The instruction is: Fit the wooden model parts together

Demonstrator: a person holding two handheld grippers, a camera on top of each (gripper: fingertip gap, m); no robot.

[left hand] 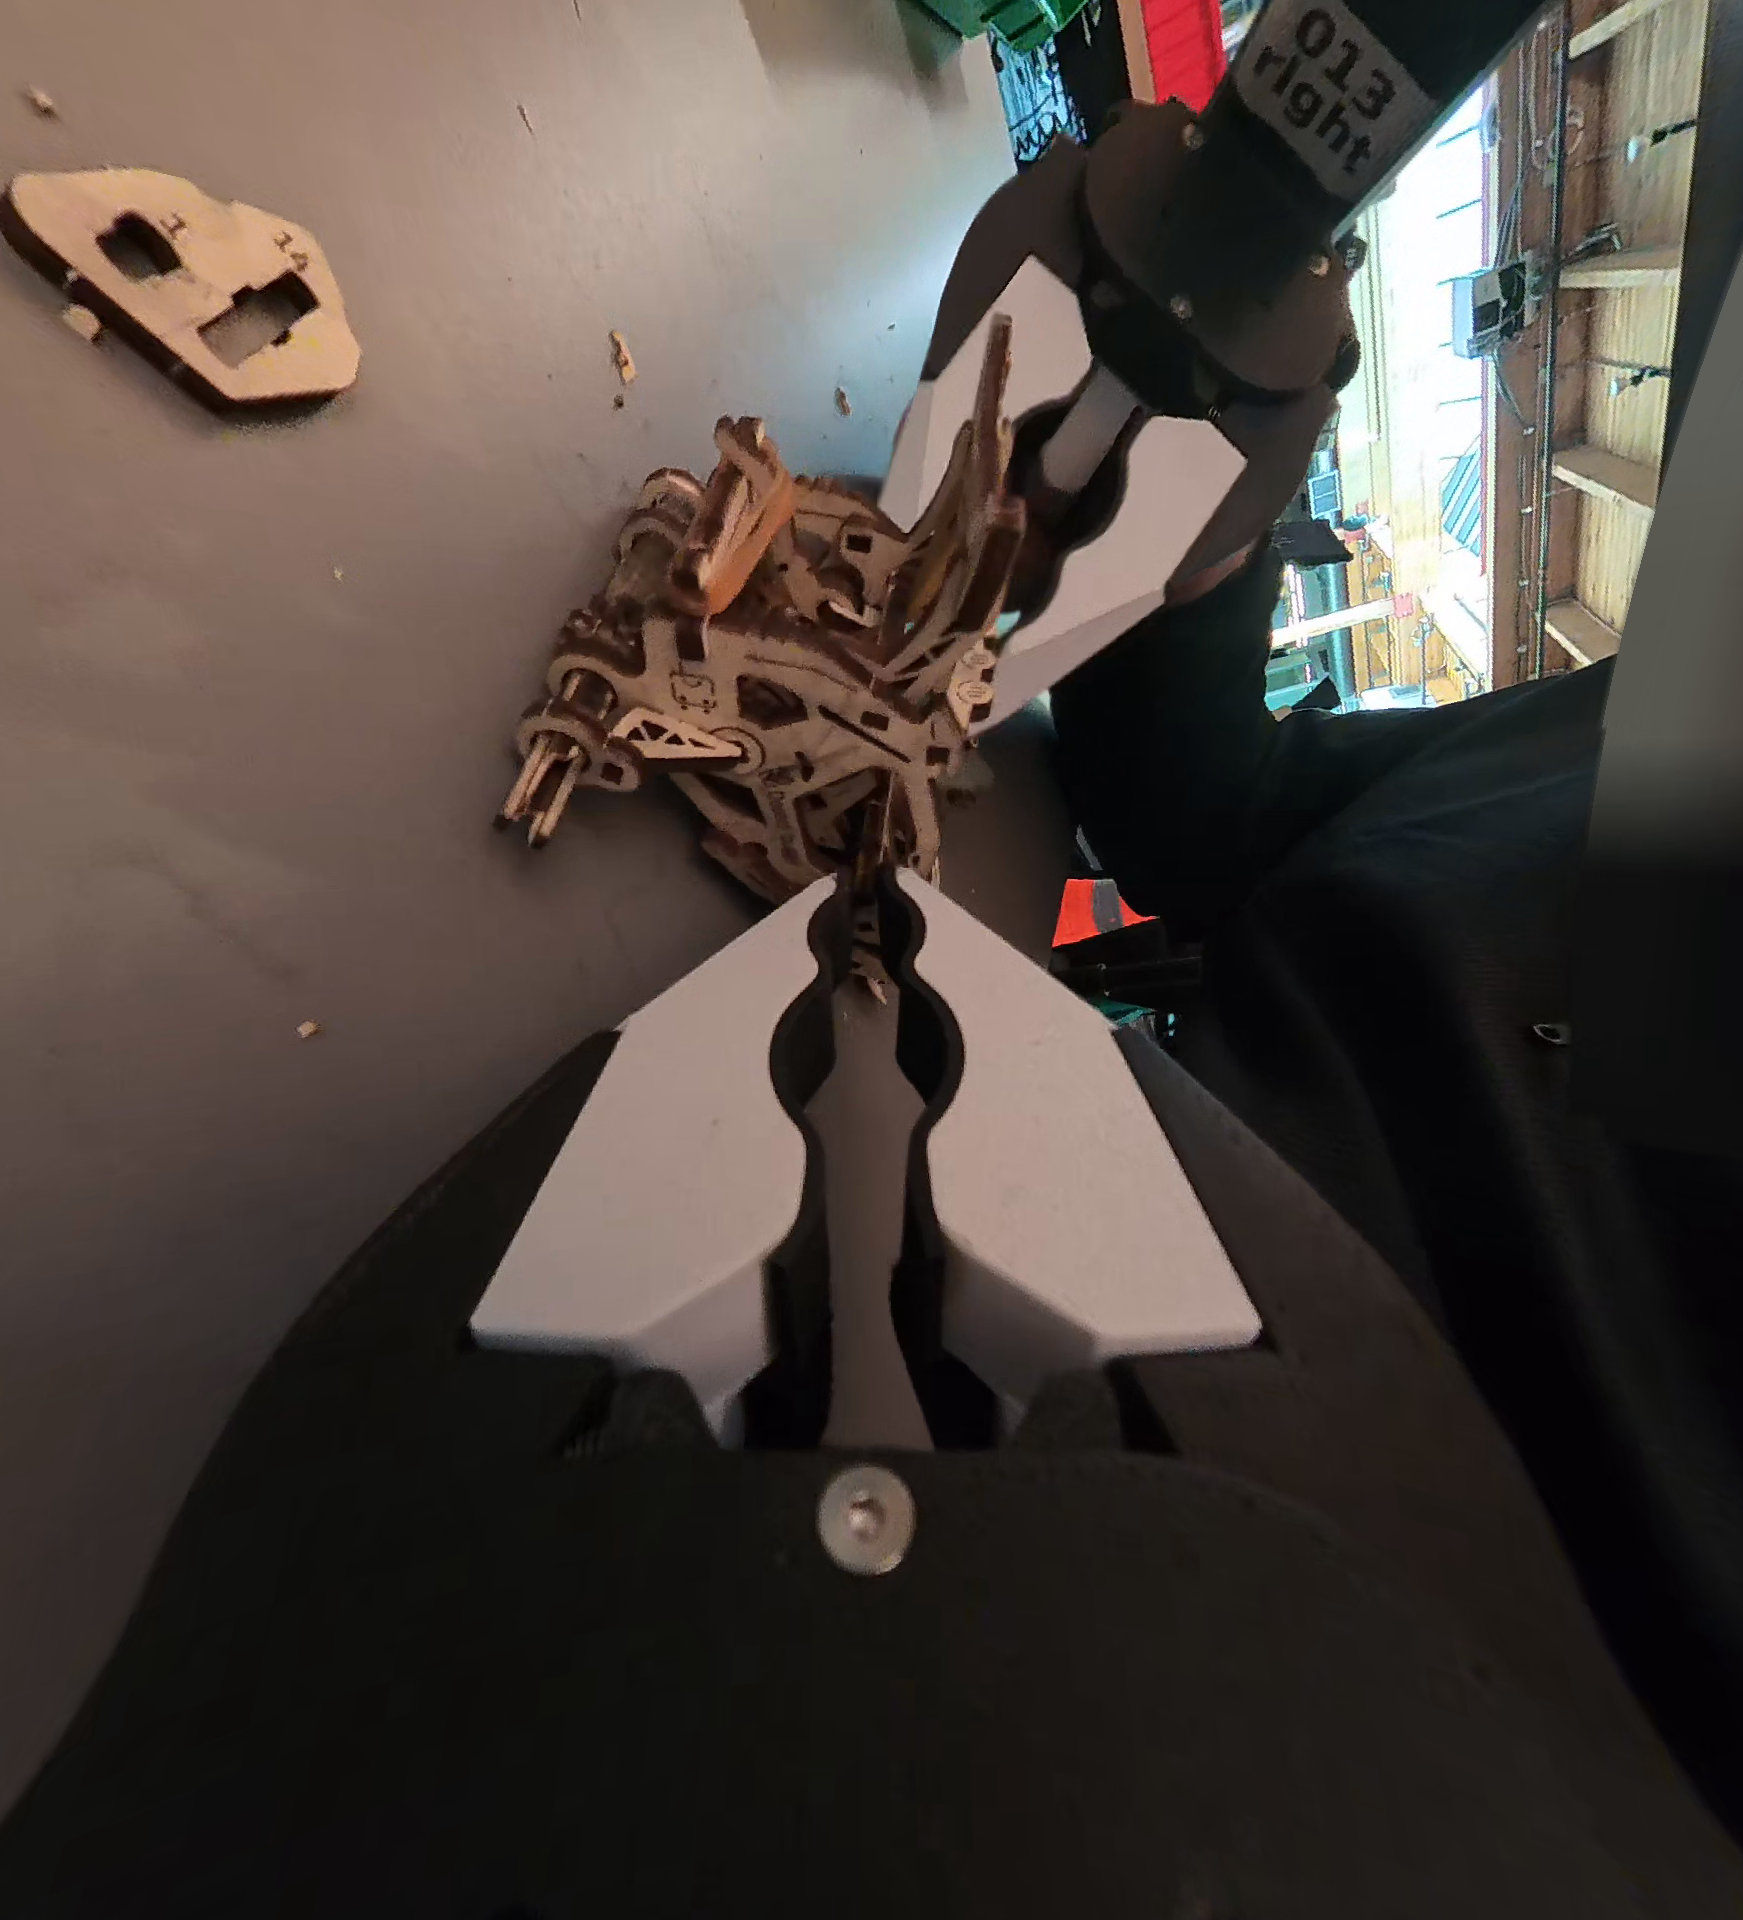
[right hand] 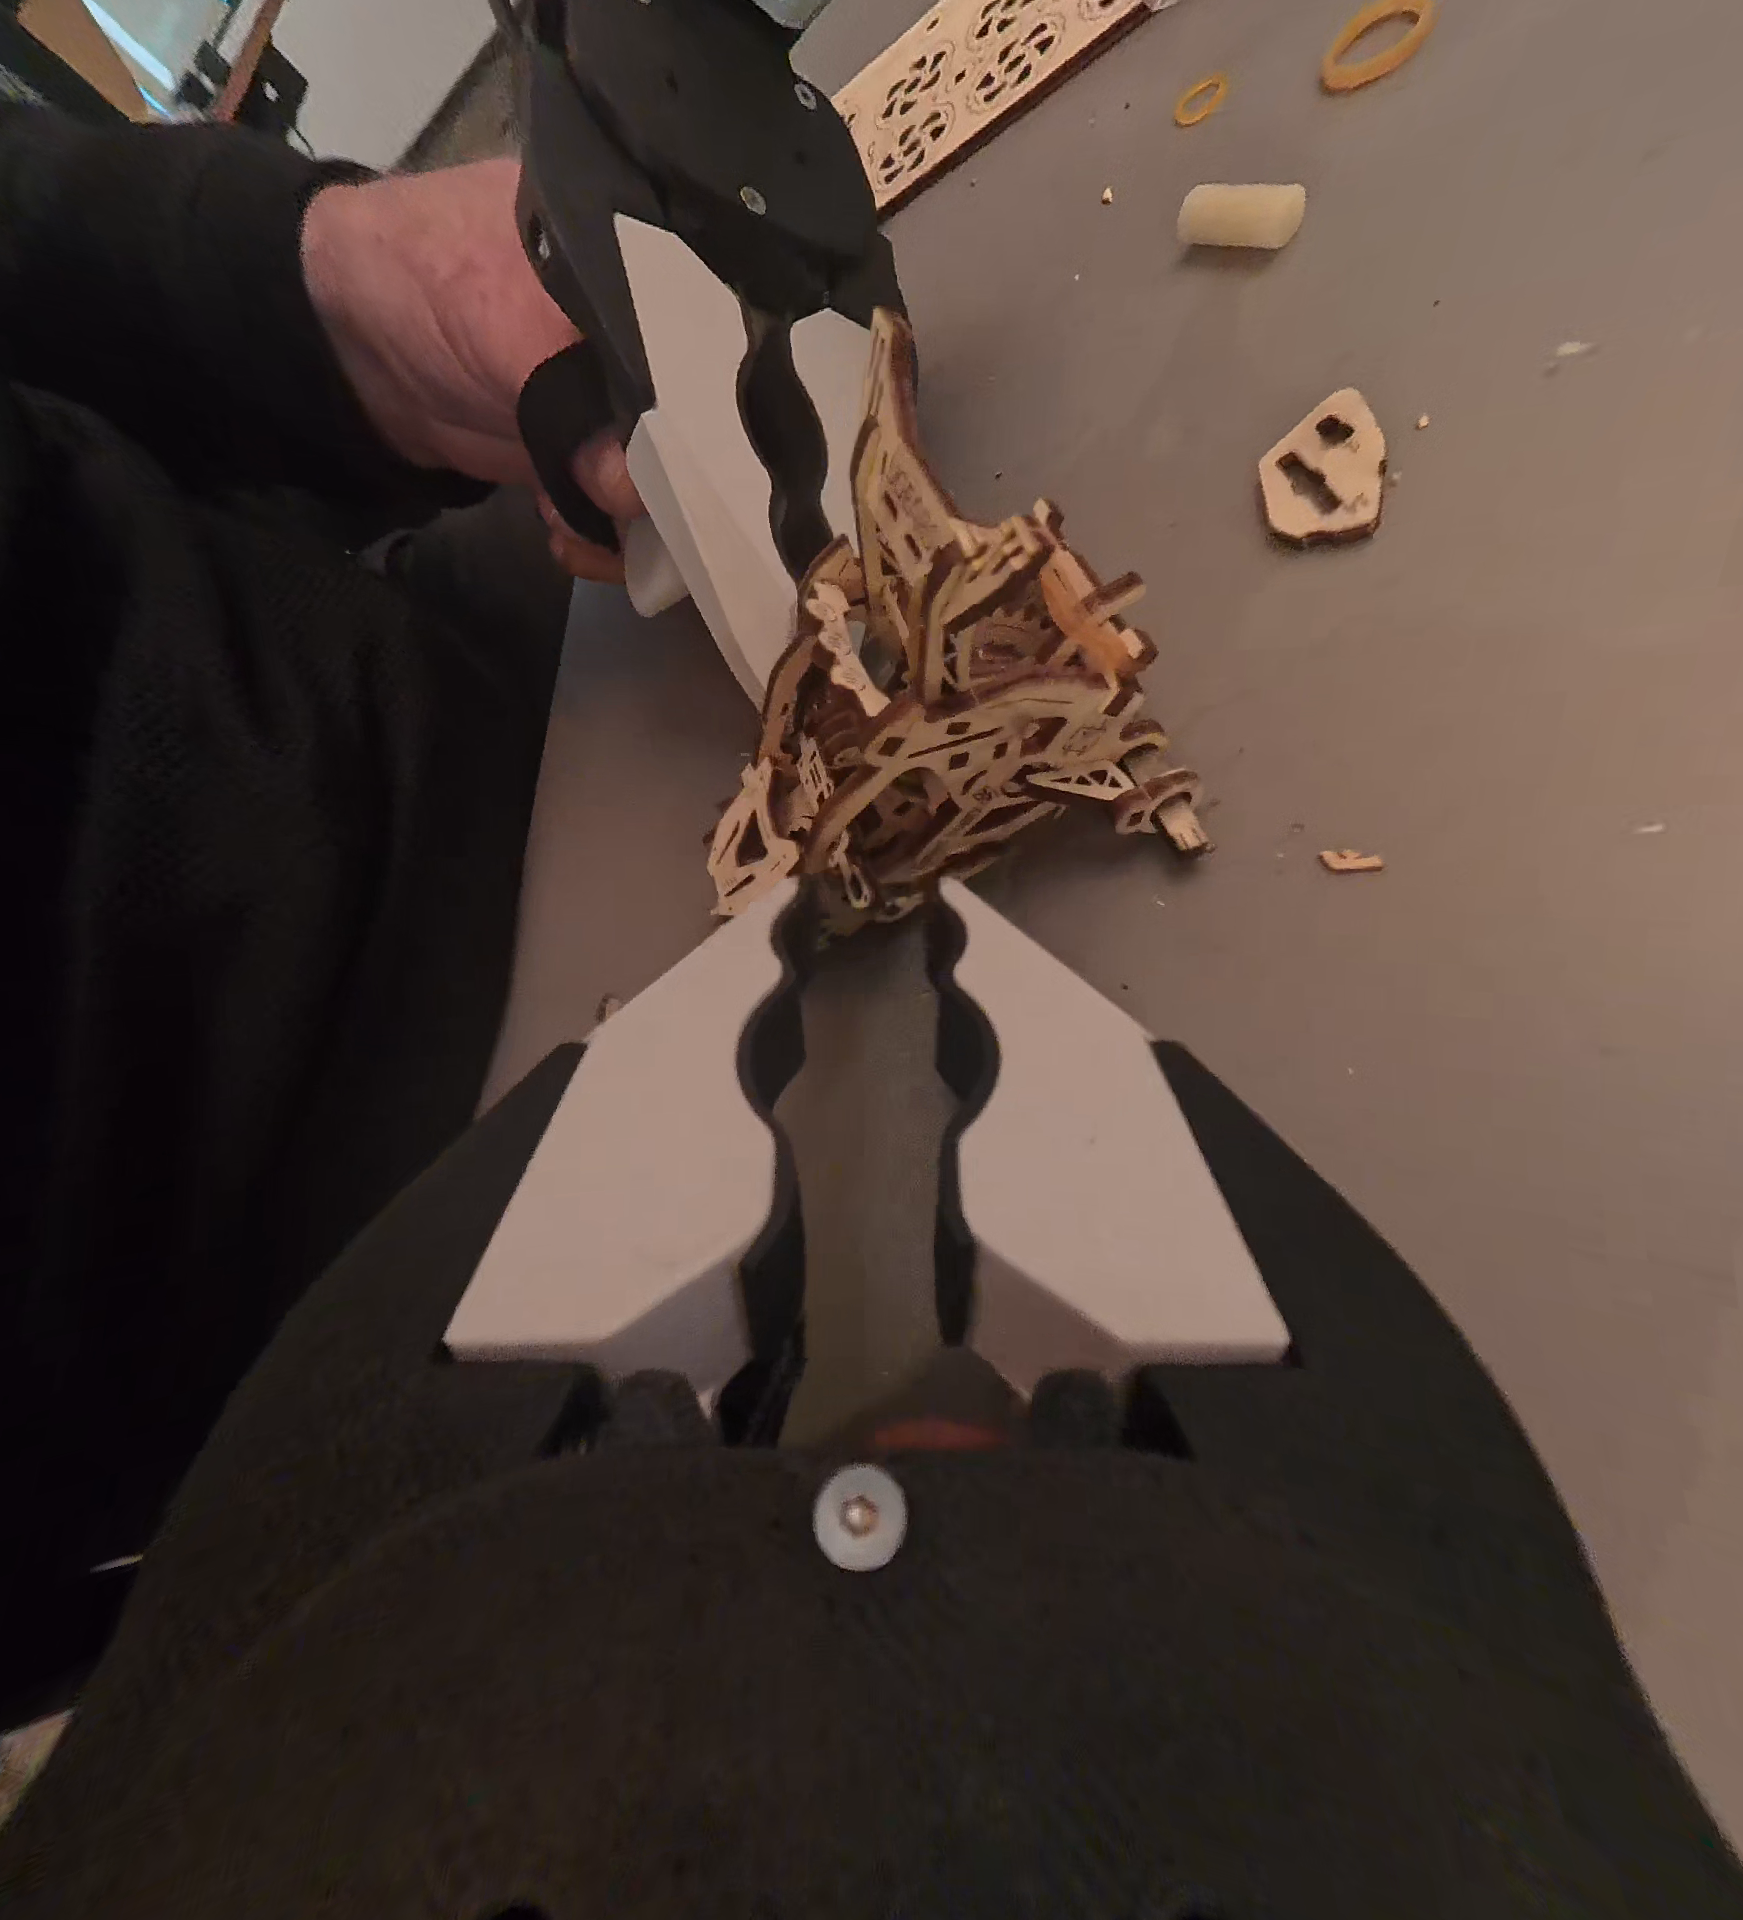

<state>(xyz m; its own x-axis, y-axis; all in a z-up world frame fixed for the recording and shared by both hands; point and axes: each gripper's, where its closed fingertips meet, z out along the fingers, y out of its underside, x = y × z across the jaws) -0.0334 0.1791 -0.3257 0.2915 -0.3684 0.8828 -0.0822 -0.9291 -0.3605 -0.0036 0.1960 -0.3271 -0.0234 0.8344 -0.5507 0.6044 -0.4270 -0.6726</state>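
Item: wooden model (left hand: pixel 773 665), held over the grey table (left hand: pixel 223 727) near its edge. Your left gripper (left hand: pixel 867 894) pinches a thin plate; your right gripper (right hand: pixel 872 899) clamps its underside. Long axis runs tableward (pronged shaft tip (right hand: pixel 1184 821) leading).

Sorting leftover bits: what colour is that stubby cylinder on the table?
Pale cream, on the grey table; right wrist view shows it best.
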